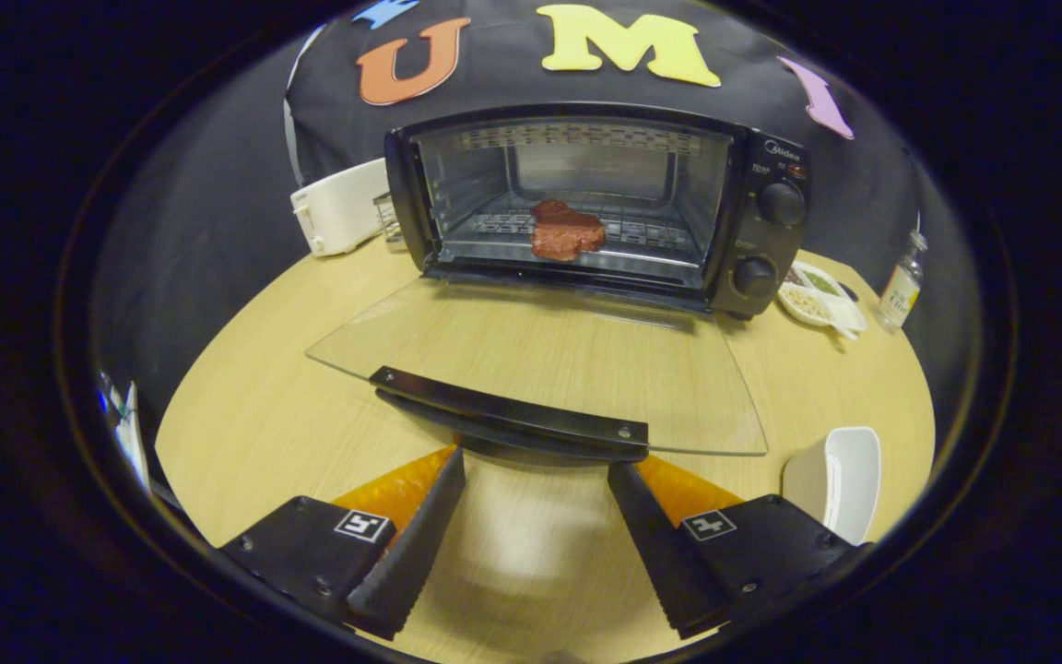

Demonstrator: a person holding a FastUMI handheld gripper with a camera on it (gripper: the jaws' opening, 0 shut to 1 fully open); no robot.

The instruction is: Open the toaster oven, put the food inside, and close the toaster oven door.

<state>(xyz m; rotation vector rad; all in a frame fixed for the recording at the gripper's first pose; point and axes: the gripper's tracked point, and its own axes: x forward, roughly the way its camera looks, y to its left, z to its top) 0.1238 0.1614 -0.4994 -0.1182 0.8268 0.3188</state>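
Wooden table point(264, 415) — toaster oven point(600, 203) door point(540, 360) flat toward spread, empty gripper point(536, 480); food point(566, 231) inside.

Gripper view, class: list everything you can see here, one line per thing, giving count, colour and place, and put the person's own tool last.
black toaster oven: one, black, at the back of the table, door open.
clear glass oven door: one, clear with a black handle bar, folded down flat just ahead of the tool's fingers.
reddish-brown piece of food: one, reddish-brown, on the rack inside the oven.
white toaster: one, white, left of the oven.
white divided dish: one, white, right of the oven.
small clear bottle: one, clear, right of the dish.
white cup: one, white, beside the right finger.
round wooden table: one, light wood.
tool: one, open, fingers just short of the door handle.
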